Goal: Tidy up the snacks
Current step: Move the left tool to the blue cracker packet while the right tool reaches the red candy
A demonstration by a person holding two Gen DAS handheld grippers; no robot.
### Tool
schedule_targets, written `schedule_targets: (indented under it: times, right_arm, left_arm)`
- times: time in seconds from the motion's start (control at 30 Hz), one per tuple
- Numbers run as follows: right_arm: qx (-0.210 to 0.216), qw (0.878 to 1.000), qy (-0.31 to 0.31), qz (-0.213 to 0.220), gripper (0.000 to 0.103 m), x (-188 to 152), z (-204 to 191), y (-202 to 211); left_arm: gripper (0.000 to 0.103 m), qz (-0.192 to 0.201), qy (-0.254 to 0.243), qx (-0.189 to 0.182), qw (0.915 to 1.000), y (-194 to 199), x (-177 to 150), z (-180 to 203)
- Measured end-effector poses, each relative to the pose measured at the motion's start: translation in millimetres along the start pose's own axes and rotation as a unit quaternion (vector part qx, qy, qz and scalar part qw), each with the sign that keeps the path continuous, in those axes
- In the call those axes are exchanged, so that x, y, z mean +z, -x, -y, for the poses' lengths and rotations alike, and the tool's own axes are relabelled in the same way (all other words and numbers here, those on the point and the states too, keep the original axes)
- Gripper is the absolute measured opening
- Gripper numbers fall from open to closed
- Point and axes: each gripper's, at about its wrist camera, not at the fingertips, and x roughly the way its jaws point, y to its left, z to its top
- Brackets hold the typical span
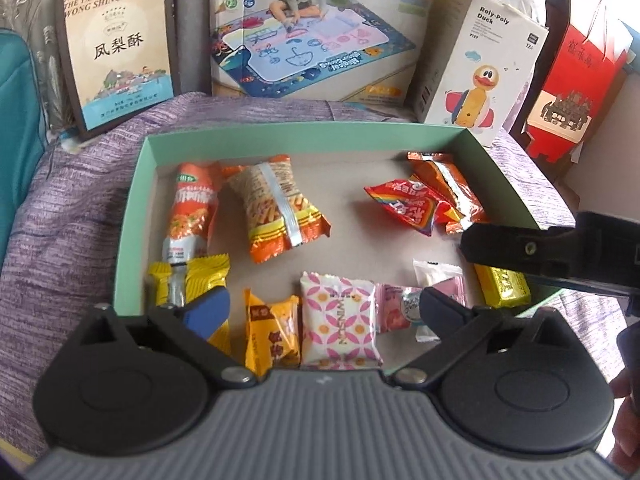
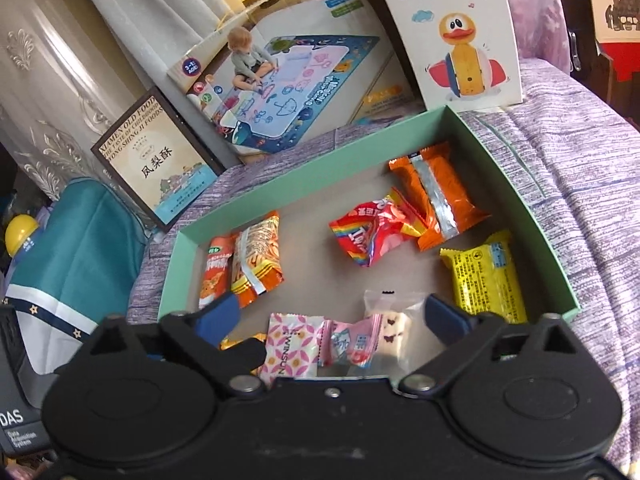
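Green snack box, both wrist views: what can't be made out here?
- Left wrist: the green box's near wall is hidden by the left gripper; the right gripper covers part of the yellow packet.
- Right wrist: the right gripper covers the pink-patterned Winsun packet's lower edge.
- Small print on the packets is illegible.

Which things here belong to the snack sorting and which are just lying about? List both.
Part of the job:
green tray
rainbow candy bag
pink patterned packet
yellow bar
orange noodle snack

Just lying about:
duck toy box
drawing mat box
pastry box
red bag
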Motion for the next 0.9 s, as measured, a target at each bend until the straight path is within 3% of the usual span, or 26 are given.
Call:
schedule_targets:
  times: [0.3, 0.5, 0.9]
  right_arm:
    - [0.001, 1.000, 0.006, 0.000, 0.103, -15.6, -9.3, 26.3]
    - [0.008, 1.000, 0.002, -0.003, 0.103, -33.6, -12.5, 38.4]
    - [0.003, 0.999, -0.001, -0.032, 0.103, -72.5, -1.3, 42.4]
  left_arm:
    - [0.103, 0.014, 0.003, -0.001, 0.9999, 37.6, -23.6, -16.4]
    - [0.103, 0.000, 0.004, 0.012, 0.9999, 52.2, -53.8, -35.1]
    - [0.103, -0.035, -0.004, 0.053, 0.9980, 39.5, -98.7, -49.8]
